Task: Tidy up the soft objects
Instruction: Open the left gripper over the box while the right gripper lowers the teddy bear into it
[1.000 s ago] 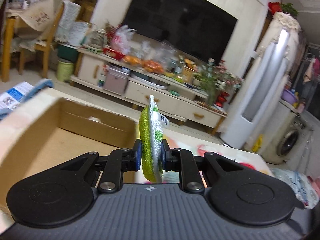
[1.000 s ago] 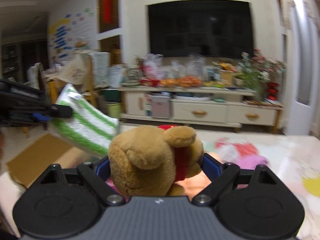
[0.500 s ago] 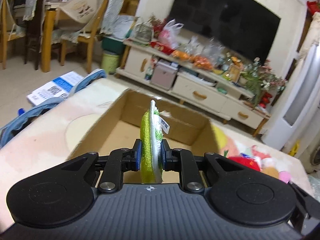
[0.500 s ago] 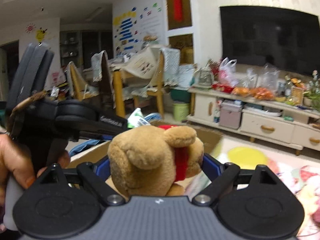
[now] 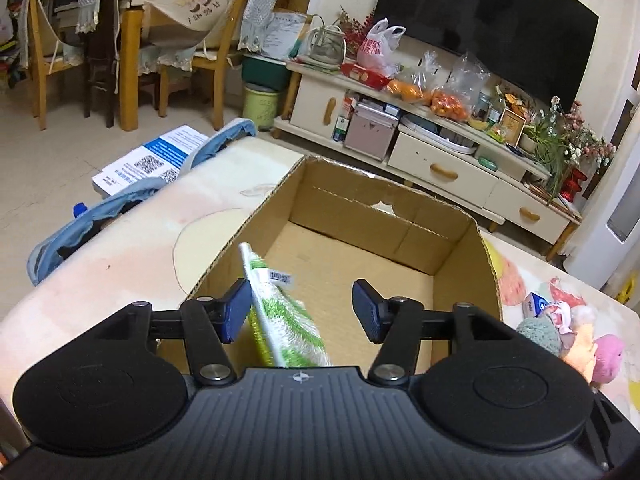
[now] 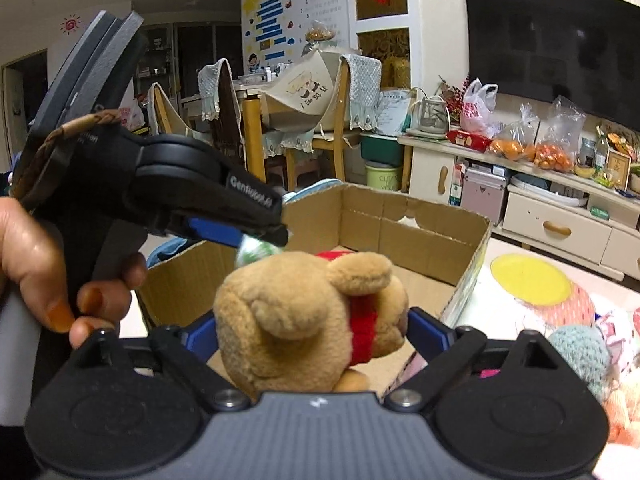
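An open cardboard box [image 5: 400,208] stands on the table. My left gripper [image 5: 300,286] hangs over its near left corner with jaws opening. A green-and-white striped cloth [image 5: 280,320] leans loose against the left pad [image 5: 236,312]; the right pad is clear of it. In the right wrist view, a hand holds that left gripper [image 6: 276,236] above the box [image 6: 400,220], with a bit of the cloth [image 6: 252,252] under its tip. My right gripper [image 6: 312,332] carries a brown teddy bear [image 6: 304,312] with a red scarf over the box's near edge. Its jaws are opening, both pads still touching the bear.
Several soft toys [image 5: 560,332] lie on the table right of the box, also in the right wrist view as soft toys [image 6: 580,348]. A blue fabric item [image 5: 120,208] hangs off the table's left edge. A TV cabinet [image 5: 440,160] and chairs stand beyond.
The left jaws opened and let go of the striped cloth, which tipped against the left pad. The right gripper swung with the bear toward the box, and its pads spread slightly.
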`<state>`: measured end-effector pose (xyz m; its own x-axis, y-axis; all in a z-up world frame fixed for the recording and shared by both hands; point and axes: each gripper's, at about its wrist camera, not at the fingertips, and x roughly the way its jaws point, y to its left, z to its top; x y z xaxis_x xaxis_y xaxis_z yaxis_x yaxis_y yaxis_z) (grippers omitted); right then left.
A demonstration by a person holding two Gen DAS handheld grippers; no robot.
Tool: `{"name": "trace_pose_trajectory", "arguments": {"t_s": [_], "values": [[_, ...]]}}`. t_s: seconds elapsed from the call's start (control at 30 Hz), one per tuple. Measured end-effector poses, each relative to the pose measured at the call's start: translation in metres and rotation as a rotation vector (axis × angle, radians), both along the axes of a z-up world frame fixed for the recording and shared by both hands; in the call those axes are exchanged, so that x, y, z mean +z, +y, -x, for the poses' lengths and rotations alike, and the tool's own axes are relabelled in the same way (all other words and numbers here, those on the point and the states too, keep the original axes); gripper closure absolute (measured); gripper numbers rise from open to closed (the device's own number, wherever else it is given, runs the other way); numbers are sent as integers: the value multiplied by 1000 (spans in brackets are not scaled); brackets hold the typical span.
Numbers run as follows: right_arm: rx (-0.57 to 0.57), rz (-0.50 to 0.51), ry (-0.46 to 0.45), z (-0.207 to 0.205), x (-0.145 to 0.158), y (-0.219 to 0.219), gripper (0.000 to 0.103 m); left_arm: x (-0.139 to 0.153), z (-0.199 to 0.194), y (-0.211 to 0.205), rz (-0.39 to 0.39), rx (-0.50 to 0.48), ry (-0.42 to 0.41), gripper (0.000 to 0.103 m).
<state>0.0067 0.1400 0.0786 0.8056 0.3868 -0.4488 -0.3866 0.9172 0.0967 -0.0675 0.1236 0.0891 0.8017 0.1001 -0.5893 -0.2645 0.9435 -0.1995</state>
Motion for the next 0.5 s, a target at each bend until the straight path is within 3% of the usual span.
{"name": "trace_pose_trajectory", "arguments": {"t_s": [0.13, 0.23, 0.37, 0.5], "values": [[-32, -24, -9, 5, 0, -5, 1, 3, 4, 1, -20, 5, -16, 23], [-40, -39, -17, 9, 1, -9, 1, 2, 5, 4, -27, 0, -25, 19], [-65, -48, -27, 17, 3, -14, 1, 1, 3, 5, -12, -28, -32, 5], [-86, -42, -41, 25, 4, -19, 1, 2, -2, 0, -37, -45, -41, 0]]}}
